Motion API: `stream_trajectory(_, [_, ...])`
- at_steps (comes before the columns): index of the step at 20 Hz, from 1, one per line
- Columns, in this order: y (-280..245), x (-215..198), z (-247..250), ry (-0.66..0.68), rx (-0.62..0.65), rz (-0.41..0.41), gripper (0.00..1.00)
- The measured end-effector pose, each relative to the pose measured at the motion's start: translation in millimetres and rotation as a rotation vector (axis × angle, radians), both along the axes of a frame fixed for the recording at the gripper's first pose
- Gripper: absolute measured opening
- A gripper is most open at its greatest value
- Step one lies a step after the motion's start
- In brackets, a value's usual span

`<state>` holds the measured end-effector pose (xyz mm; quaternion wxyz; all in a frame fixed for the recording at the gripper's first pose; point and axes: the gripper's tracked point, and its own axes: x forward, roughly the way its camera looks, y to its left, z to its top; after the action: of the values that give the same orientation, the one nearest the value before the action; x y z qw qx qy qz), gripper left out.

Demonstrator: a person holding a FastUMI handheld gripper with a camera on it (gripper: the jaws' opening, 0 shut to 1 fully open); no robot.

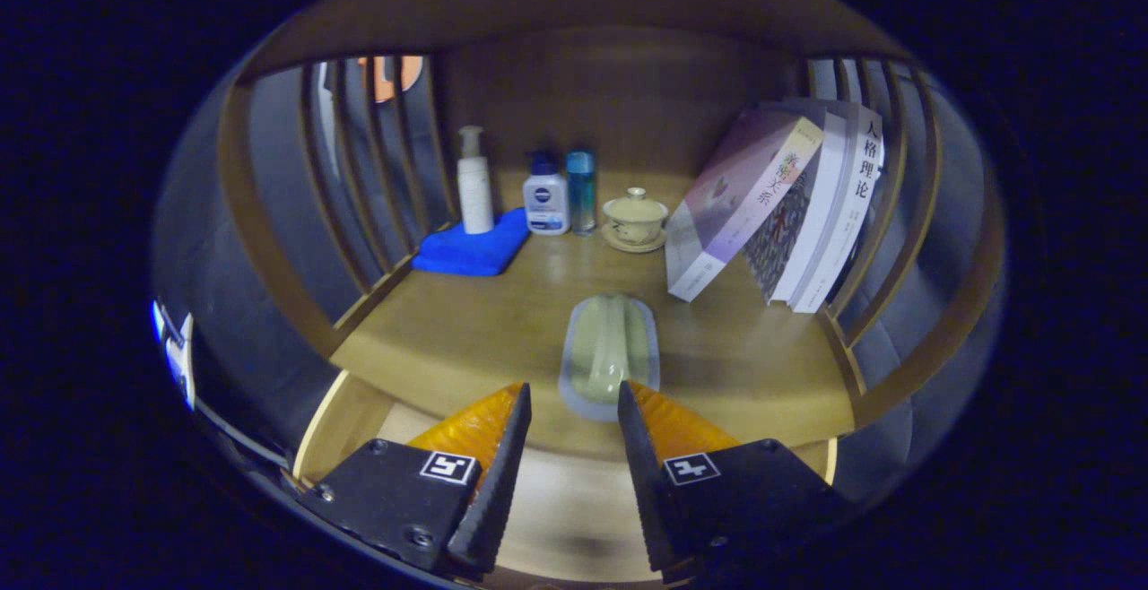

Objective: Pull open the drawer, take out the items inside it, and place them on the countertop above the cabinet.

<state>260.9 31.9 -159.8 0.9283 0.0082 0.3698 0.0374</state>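
A: The drawer [556, 491] shows as a pale wooden tray pulled out below the countertop [466, 339]; most of its inside is hidden behind the gripper's fingers, so what it holds cannot be made out.

B: What else is hard to see?

A: A pale green packet with a clear sealed edge [610, 357] lies on the countertop just ahead of the fingertips. Its near end is hidden between them, and whether they touch it cannot be told. Its contents are blurred.

B: And the gripper?

A: The gripper [574, 402] has two black fingers with orange backs, held moderately apart with a plain gap between them. Nothing is clamped in that gap; the packet lies just beyond.

B: Describe the surface.

A: A brown wooden top inside a shelf unit with slatted sides and a solid back panel. At the back stand a white pump bottle [474, 182] on a folded blue cloth [471, 249], a small white bottle with a blue cap [545, 195], a slim blue bottle [581, 191], and a lidded cream teacup on a saucer [635, 218]. To the right, several books [780, 204] lean against the slats. The room around is dark.
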Motion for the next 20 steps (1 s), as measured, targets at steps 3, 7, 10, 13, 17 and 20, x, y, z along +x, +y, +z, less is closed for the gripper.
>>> stream_trajectory(3, [11.4,-34.3,23.8,-0.071,0.019,0.041,0.63])
stream_trajectory(7, [32.0,-75.1,67.3,-0.210,0.065,0.097,0.67])
stream_trajectory(10, [45.2,-105.4,98.7,-0.336,0.094,0.134,0.72])
stream_trajectory(13, [52.3,-131.2,112.3,-0.420,0.096,0.143,0.79])
stream_trajectory(17, [65.8,-170.6,111.1,-0.497,0.121,0.155,0.83])
stream_trajectory(20, [74.7,-193.0,86.1,-0.526,0.127,0.156,0.88])
